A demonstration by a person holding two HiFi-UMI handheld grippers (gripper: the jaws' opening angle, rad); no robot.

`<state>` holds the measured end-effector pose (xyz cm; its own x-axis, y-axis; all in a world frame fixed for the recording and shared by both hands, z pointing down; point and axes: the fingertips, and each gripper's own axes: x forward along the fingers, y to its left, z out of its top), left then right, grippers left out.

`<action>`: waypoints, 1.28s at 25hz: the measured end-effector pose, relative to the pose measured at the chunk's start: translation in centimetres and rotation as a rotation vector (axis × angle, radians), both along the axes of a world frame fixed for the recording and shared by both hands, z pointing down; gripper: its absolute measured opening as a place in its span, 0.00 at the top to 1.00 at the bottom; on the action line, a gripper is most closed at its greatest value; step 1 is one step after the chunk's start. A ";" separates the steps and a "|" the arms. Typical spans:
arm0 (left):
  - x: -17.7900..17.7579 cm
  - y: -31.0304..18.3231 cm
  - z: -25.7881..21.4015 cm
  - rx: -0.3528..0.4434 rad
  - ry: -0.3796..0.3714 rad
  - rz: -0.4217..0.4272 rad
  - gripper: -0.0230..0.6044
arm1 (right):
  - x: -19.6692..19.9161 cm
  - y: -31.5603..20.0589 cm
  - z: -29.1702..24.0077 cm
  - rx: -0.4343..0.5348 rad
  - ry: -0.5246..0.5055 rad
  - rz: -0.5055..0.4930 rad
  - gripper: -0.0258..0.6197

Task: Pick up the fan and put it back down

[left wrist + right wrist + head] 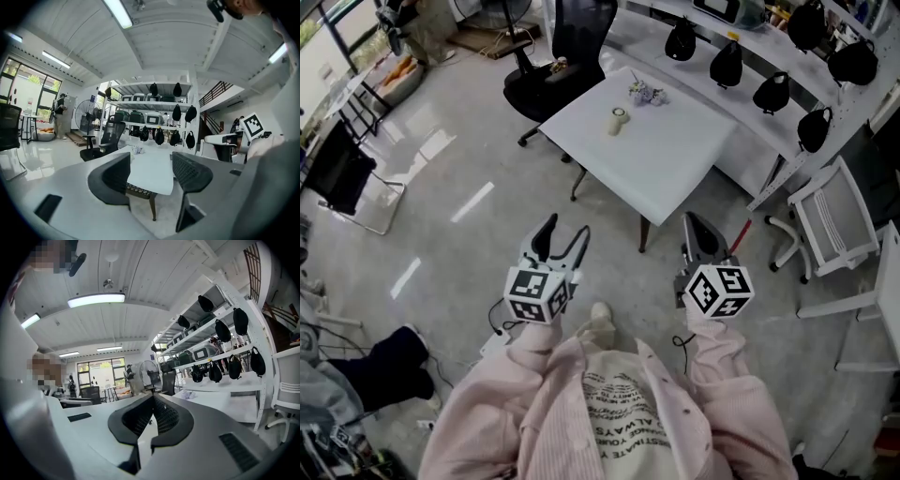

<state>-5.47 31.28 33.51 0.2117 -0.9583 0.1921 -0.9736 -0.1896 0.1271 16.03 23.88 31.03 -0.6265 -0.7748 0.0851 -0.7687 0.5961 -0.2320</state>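
Observation:
A standing fan [504,11] with a round black cage is far off by the windows, cut by the top edge of the head view. It also shows small in the left gripper view, where the fan [87,117] stands behind a black chair, and in the right gripper view as the fan [149,372]. My left gripper [566,230] is held in the air over the floor, open, with nothing between its fingers [115,176]. My right gripper [696,223] hangs beside it, shut on nothing, its fingertips [152,398] touching. Both point toward the white table, far from the fan.
A white table [675,159] stands just ahead, with a small roll [619,120] and crumpled wrappers [647,92] on it. A black office chair [558,52] is behind it. A long shelf with black bags [772,92] runs at the right, with a white chair [834,220] near it.

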 end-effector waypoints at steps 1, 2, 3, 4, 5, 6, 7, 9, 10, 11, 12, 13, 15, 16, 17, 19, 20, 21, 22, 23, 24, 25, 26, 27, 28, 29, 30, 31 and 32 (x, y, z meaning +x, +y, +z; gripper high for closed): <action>-0.5 -0.9 0.0 0.000 0.001 0.000 0.55 | -0.5 -0.8 0.0 0.000 -0.002 0.002 0.96; -1.0 -1.8 -0.1 0.001 0.002 0.000 0.55 | -0.9 -1.6 -0.1 0.000 -0.004 0.003 0.96; -1.5 -2.6 -0.1 0.001 0.002 0.002 0.55 | -1.4 -2.3 0.0 -0.003 -0.005 0.004 0.96; -1.9 -3.4 -0.1 0.001 0.002 0.006 0.55 | -1.8 -3.0 0.0 -0.005 -0.004 0.006 0.96; -2.2 -4.1 0.0 0.000 0.002 0.010 0.55 | -2.1 -3.7 0.1 -0.006 -0.002 0.007 0.96; -2.5 -4.7 0.0 0.001 0.000 0.014 0.55 | -2.5 -4.3 0.1 -0.005 0.000 0.008 0.96; -2.9 -5.3 0.0 0.002 -0.002 0.018 0.55 | -2.8 -4.9 0.1 -0.003 0.001 0.011 0.96; -3.4 -6.5 0.0 0.003 -0.004 0.022 0.55 | -3.4 -6.1 0.1 0.001 -0.002 0.016 0.96; -3.6 -7.1 0.2 0.002 -0.004 0.024 0.55 | -3.7 -6.6 0.2 0.000 -0.003 0.017 0.96; -3.8 -7.6 0.3 0.000 -0.004 0.027 0.55 | -3.9 -7.1 0.4 -0.002 -0.003 0.019 0.96; -3.9 -8.1 0.5 -0.002 -0.005 0.032 0.55 | -4.1 -7.5 0.7 -0.005 -0.003 0.022 0.96; -4.0 -8.6 0.6 -0.003 -0.008 0.038 0.55 | -4.3 -8.0 0.9 -0.008 -0.005 0.027 0.96; -4.2 -9.4 0.8 -0.005 -0.014 0.053 0.55 | -4.5 -8.9 1.2 -0.015 -0.015 0.045 0.96; -4.4 -9.7 0.9 -0.008 -0.016 0.056 0.55 | -4.7 -9.2 1.3 -0.021 -0.021 0.051 0.96; -4.7 -9.9 1.0 -0.013 -0.016 0.055 0.55 | -4.9 -9.4 1.5 -0.026 -0.023 0.053 0.96; -5.6 -10.2 1.3 -0.024 -0.011 0.045 0.55 | -5.4 -9.6 2.0 -0.038 -0.018 0.051 0.96; -5.9 -10.5 1.4 -0.027 -0.008 0.041 0.55 | -5.6 -9.8 2.3 -0.043 -0.015 0.050 0.96; -6.1 -10.7 1.6 -0.030 -0.006 0.040 0.55 | -5.6 -10.0 2.5 -0.047 -0.013 0.051 0.96; -6.2 -10.9 1.8 -0.033 -0.004 0.042 0.55 | -5.6 -10.3 2.7 -0.050 -0.012 0.054 0.96; -6.2 -11.2 2.0 -0.037 -0.002 0.045 0.55 | -5.6 -10.6 2.8 -0.053 -0.012 0.057 0.96; -6.1 -11.4 2.2 -0.042 0.001 0.049 0.55 | -5.6 -10.9 3.0 -0.055 -0.012 0.059 0.96; -6.1 -11.7 2.5 -0.047 0.004 0.053 0.55 | -5.8 -11.3 3.1 -0.057 -0.011 0.059 0.96; -6.2 -12.0 2.8 -0.052 0.006 0.055 0.55 | -6.0 -11.6 3.3 -0.058 -0.011 0.058 0.96; -6.4 -12.5 3.1 -0.056 0.006 0.057 0.55 | -6.2 -12.0 3.5 -0.058 -0.010 0.056 0.96; -6.6 -13.0 3.3 -0.059 0.006 0.058 0.55 | -6.4 -12.4 3.7 -0.058 -0.009 0.054 0.96; -6.8 -13.5 3.4 -0.060 0.004 0.058 0.55 | -6.6 -12.9 3.8 -0.058 -0.008 0.053 0.96; -7.1 -14.2 3.4 -0.060 0.002 0.057 0.55 | -6.7 -13.4 4.0 -0.059 -0.007 0.054 0.96; -7.4 -14.8 3.4 -0.061 0.000 0.054 0.55 | -6.7 -14.1 4.1 -0.060 -0.008 0.056 0.96; -7.6 -15.4 3.4 -0.063 0.000 0.053 0.55 | -6.7 -14.9 4.1 -0.060 -0.011 0.060 0.96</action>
